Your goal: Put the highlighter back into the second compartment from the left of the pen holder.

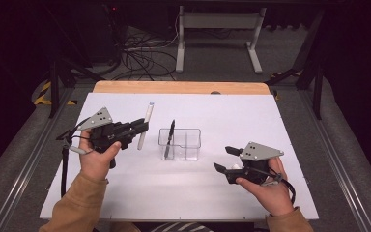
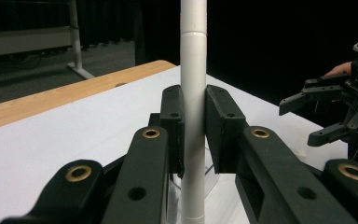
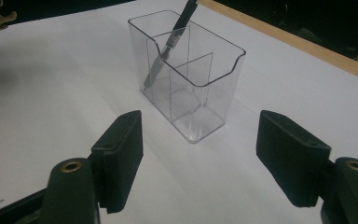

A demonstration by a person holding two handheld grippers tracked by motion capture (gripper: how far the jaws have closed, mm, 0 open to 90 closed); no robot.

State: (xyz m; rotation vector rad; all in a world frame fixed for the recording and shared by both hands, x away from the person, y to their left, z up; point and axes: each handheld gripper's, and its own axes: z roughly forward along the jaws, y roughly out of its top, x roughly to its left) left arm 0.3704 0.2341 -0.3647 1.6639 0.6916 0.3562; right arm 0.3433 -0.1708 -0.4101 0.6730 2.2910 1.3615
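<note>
Left gripper [image 1: 142, 126] clamped on white marker [image 1: 145, 125] — long, slim, round barrel, pale cap at far end, seam ring near top in left gripper view. Marker held above white table [image 1: 270, 121], just left of clear plastic holder [image 1: 179, 144]. Holder has divided compartments — black pen [image 1: 169, 139] leans in left one. Right gripper [image 1: 224, 158] jaws wide apart, nothing between, right of holder.

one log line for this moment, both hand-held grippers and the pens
left hand-held gripper: shut on white pen | right hand-held gripper: open, holds nothing | black pen: leaning in clear holder
</note>
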